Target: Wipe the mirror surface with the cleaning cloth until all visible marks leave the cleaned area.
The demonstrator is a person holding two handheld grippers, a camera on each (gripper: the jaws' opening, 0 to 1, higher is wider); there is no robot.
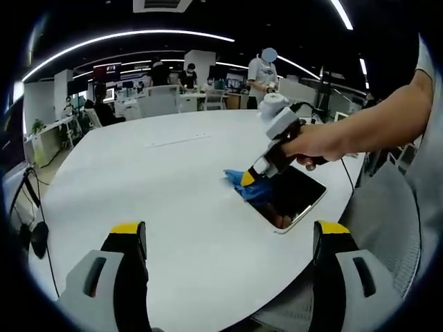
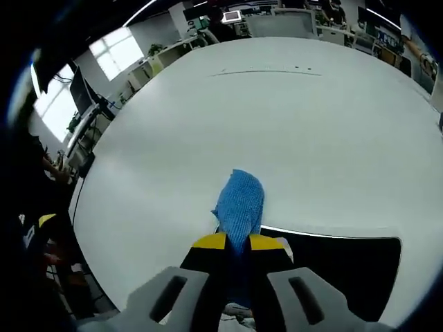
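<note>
A blue cleaning cloth (image 2: 239,204) is pinched between the yellow-tipped jaws of my right gripper (image 2: 237,243), which is shut on it. The cloth hangs over the edge of a dark rectangular mirror (image 2: 346,266) with a white frame, lying flat on the white table (image 2: 228,111). In the left gripper view the right gripper (image 1: 257,171), held by a person's hand, presses the cloth (image 1: 250,185) onto the mirror's (image 1: 294,197) far-left corner. My left gripper (image 1: 228,238) hovers above the table's near side, jaws wide apart with nothing between them.
The large white round table has a seam (image 1: 176,141) across its far part. Cables (image 1: 38,221) run along its left edge. Desks, chairs (image 1: 156,104) and several people stand in the office beyond. A grey chair (image 1: 391,228) sits at the right.
</note>
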